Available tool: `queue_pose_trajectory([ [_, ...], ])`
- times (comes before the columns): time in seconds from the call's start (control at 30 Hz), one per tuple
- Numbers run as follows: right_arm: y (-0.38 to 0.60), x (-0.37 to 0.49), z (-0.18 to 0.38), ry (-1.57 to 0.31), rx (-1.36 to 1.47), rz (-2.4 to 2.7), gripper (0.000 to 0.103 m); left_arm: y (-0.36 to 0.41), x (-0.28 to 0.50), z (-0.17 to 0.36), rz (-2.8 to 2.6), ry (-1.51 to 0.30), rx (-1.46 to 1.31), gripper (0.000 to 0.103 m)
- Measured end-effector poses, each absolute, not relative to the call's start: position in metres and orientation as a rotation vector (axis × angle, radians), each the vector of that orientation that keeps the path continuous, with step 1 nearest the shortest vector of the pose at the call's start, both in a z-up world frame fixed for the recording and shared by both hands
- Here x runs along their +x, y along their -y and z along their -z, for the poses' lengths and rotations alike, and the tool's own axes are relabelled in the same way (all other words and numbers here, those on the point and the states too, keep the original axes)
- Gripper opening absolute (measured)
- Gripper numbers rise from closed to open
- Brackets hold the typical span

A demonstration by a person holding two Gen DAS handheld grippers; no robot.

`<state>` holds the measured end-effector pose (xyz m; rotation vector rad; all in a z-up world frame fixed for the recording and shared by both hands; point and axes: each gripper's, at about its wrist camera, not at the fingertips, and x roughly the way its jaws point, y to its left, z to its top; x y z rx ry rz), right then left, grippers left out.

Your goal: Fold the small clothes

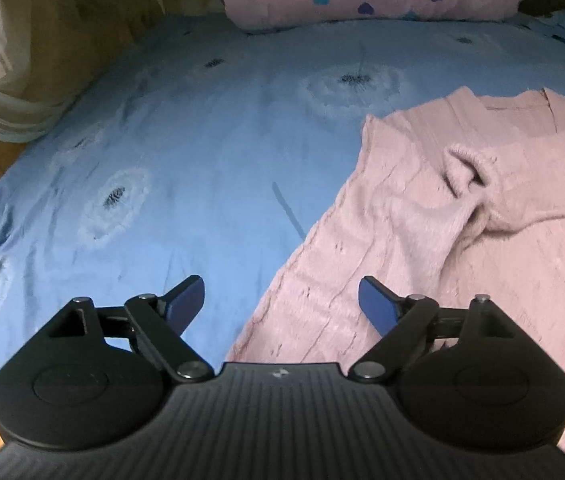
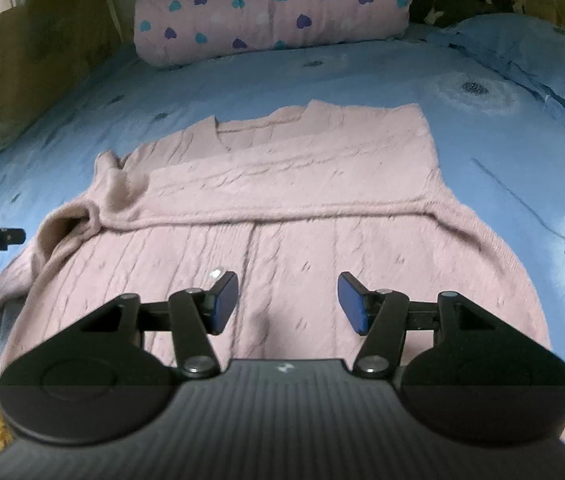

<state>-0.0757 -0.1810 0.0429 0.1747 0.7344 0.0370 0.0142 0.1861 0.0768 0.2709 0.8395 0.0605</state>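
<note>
The pink sweater (image 2: 282, 208) lies flat on the bed (image 2: 82, 112), sleeves folded across. Both the left hand-held gripper (image 1: 281, 306) and right hand-held gripper (image 2: 287, 302) gape wide, empty. Next, probably: pinch the hem at 6 o'clock and fold toward 12.

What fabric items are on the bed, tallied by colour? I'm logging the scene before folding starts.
Plain pink: 1, the sweater.
Pink with hearts: 1, the rolled blanket.
Blue: 2, the bedsheet and a pillow.
Dark: 1, an unclear bundle.
Total: 5
</note>
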Motion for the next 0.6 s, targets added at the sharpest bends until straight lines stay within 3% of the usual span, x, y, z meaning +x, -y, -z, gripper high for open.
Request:
queue_pose_trajectory([
  [0.4, 0.155, -0.081, -0.010, -0.740, 0.212, 0.043, 0.059, -0.184, 0.004, -0.053, 0.042, -0.824, 0.202, 0.088],
  [0.47, 0.152, -0.082, -0.007, -0.721, 0.205, 0.042, 0.068, -0.181, -0.002, -0.056, 0.091, -0.804, 0.198, 0.088],
  [0.6, 0.146, -0.085, -0.003, -0.695, 0.167, 0.041, 0.071, -0.167, -0.008, -0.061, 0.106, -0.754, 0.230, 0.088],
])
